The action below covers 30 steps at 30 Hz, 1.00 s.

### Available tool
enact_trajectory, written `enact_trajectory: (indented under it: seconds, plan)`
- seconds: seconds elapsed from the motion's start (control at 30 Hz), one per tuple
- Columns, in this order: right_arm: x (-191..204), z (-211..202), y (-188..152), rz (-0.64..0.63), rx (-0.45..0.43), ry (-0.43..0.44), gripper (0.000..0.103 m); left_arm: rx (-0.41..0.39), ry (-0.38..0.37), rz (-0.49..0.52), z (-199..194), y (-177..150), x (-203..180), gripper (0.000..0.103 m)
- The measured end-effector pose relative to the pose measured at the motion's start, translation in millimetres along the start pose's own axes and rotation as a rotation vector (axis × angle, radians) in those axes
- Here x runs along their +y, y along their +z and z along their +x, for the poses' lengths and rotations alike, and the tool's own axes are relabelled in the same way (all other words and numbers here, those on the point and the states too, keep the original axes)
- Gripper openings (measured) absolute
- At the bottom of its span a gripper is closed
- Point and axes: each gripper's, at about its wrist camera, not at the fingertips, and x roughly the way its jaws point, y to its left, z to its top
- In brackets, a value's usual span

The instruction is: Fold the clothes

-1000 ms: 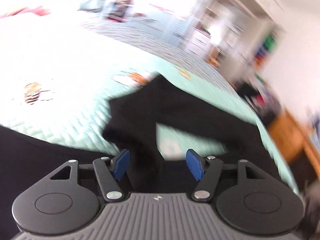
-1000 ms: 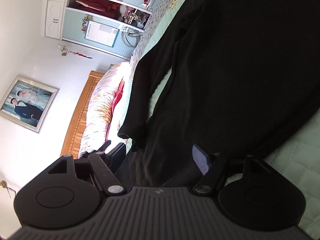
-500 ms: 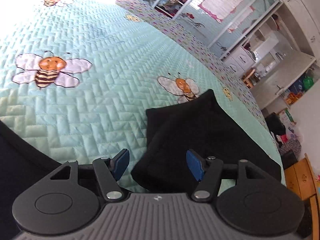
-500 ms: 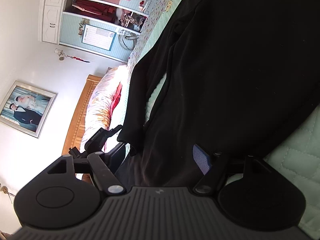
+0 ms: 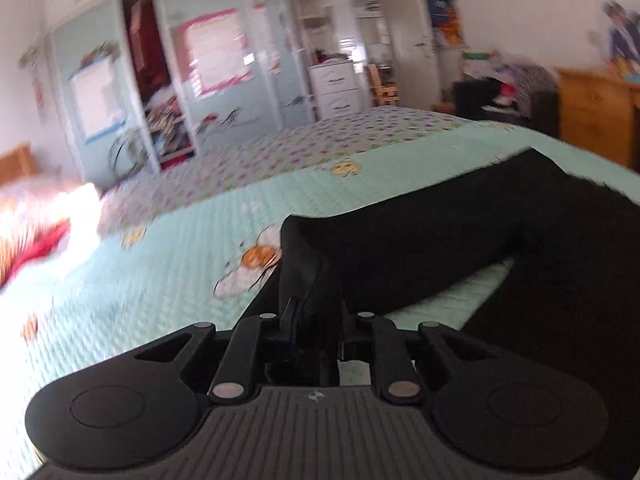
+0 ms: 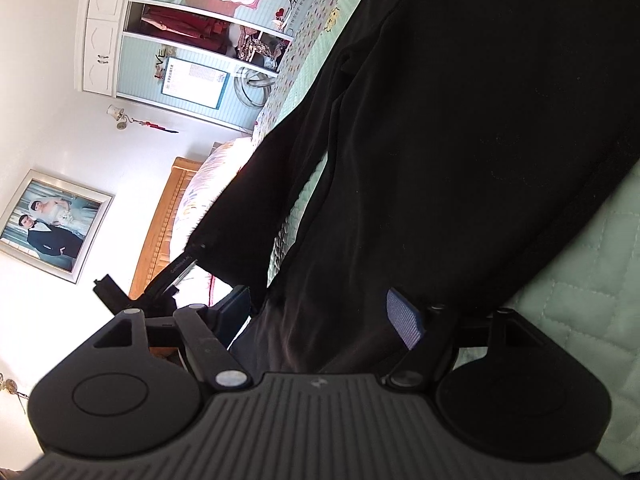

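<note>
Now one black garment (image 5: pixel 460 240) lies spread on the bed (image 5: pixel 160 272), over its mint quilt with bee pictures; two hand-held grippers work on it; the left hand-held gripper (image 5: pixel 314 316) is closing its jaws, and a fold of the black cloth, the end of one sleeve, sits pinched between them; the right hand-held gripper (image 6: pixel 320 312) has its two blue pads (image 6: pixel 404 320) wide apart, with black cloth lying between them, not pressed; one framed photo (image 6: pixel 48 220) hangs on the wall, beside one wooden headboard (image 6: pixel 168 216).
</note>
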Motion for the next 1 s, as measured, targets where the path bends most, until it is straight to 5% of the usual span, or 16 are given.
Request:
enact_trajectory:
  seconds: [0.13, 0.3, 0.37, 0.47, 0.5, 0.63, 0.8, 0.87, 1.0]
  plan:
    - [4.8, 0.0, -3.2, -0.013, 0.001, 0.005, 0.076, -0.037, -0.107, 0.404, -32.0, -16.3, -67.8, 0.015]
    - [2.8, -4.7, -5.9, -0.02, 0.002, 0.001, 0.076, 0.109, -0.345, 0.53, -48.6, -72.9, -103.2, 0.016]
    - [1.5, -5.0, -7.6, -0.02, 0.013, -0.003, 0.076, 0.132, -0.319, 0.493, -46.8, -87.9, -102.9, 0.017]
    - [2.4, -4.9, -10.1, -0.023, 0.024, -0.001, 0.076, 0.162, -0.292, 0.19, -46.6, -84.1, -78.4, 0.024]
    - [2.6, -5.6, -9.7, -0.024, 0.025, 0.0, 0.076, 0.162, -0.298, 0.05, -49.8, -82.1, -65.3, 0.034]
    - [2.7, -6.7, -8.2, -0.024, 0.022, 0.001, 0.076, 0.16, -0.353, -0.626, -67.6, -102.0, -9.6, 0.058]
    - [2.6, -4.9, -10.0, -0.021, 0.032, 0.01, 0.076, 0.257, -0.396, -1.343, -73.4, -163.7, 22.7, 0.059]
    - [4.2, -4.6, -10.1, -0.024, 0.037, 0.019, 0.076, 0.308, -0.387, -1.487, -74.3, -177.4, 21.7, 0.059]
    - [6.7, -6.3, -9.1, -0.028, 0.034, 0.037, 0.077, 0.316, -0.381, -1.496, -73.3, -171.5, 17.5, 0.059]
